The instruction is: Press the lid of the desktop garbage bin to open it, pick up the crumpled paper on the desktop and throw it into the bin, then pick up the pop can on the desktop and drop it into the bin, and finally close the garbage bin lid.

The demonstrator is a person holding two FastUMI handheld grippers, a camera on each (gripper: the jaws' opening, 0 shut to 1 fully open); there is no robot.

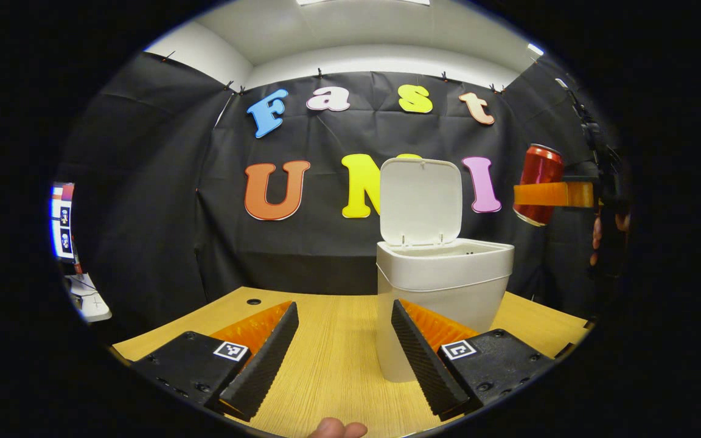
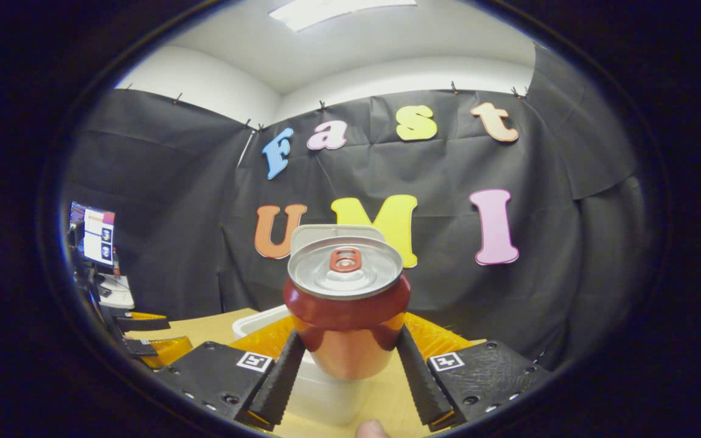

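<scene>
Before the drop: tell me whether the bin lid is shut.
No: in the left gripper view the lid stands upright above the open bin, with the can held off to its side.

Inside of the white plastic desktop bin (image 1: 445,274) stays out of sight in the left gripper view, its upright lid (image 1: 420,201) covering part of the wall behind. In the right gripper view the red aluminium pop can (image 2: 345,310) blocks most of that bin, leaving a strip of rim and the lid's top edge. Lower right corner of the bin base sits behind a finger (image 1: 426,359) of the left gripper (image 1: 343,356). At far left a small lit screen (image 1: 62,220) is too small to make out, and a fingertip (image 1: 337,429) is cut off by the bottom edge
</scene>
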